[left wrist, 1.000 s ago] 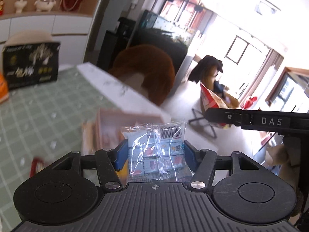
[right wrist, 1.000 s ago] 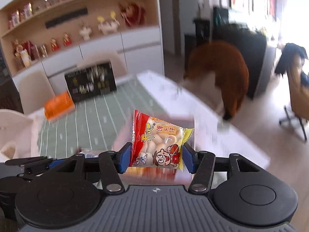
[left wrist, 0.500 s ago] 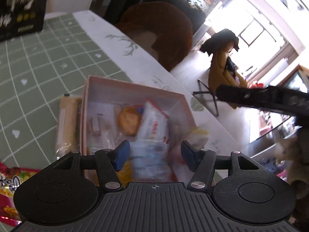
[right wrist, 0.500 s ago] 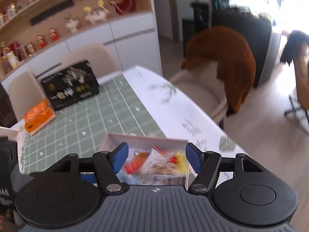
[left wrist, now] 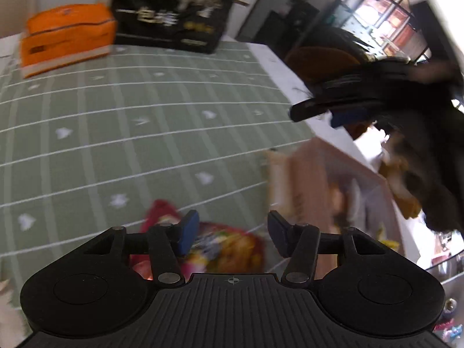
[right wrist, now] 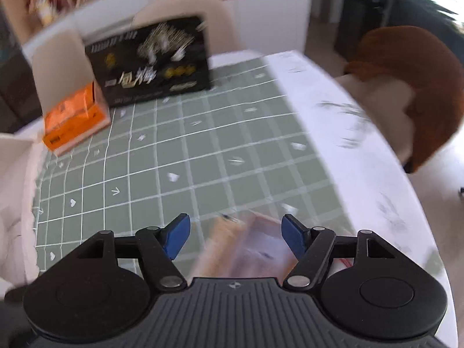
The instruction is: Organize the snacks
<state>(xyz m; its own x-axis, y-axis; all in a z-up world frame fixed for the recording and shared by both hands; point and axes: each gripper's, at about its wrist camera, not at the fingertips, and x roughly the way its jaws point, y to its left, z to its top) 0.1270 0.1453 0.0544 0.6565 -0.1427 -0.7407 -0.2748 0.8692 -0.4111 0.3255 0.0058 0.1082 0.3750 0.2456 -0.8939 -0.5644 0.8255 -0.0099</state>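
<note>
left gripper (left wrist: 232,233): jaws wide apart, nothing between the blue pads; hovering over a red-yellow snack bag (left wrist: 223,246) lying on the mat, bag blurred, print unreadable
right gripper (right wrist: 236,239): jaws spread, empty; seen from the left wrist it sits at 2 o'clock, above the box
pink box (left wrist: 307,179): on the table at 3 o'clock of the left gripper, open top; contents smeared by blur, only orange and white shapes tell. From the right wrist the box (right wrist: 261,249) sits straight under the jaws
beige packet (right wrist: 221,237): just beside the box's left wall, on the mat
green grid mat (right wrist: 185,156): covers the table (right wrist: 362,156) middle, white margin at 3 o'clock
black carton (right wrist: 150,63): upright, far end, 11 o'clock
orange pack (right wrist: 72,119): just left of the black carton, 10 o'clock
brown chair (right wrist: 420,87): off the table edge, 2 o'clock
</note>
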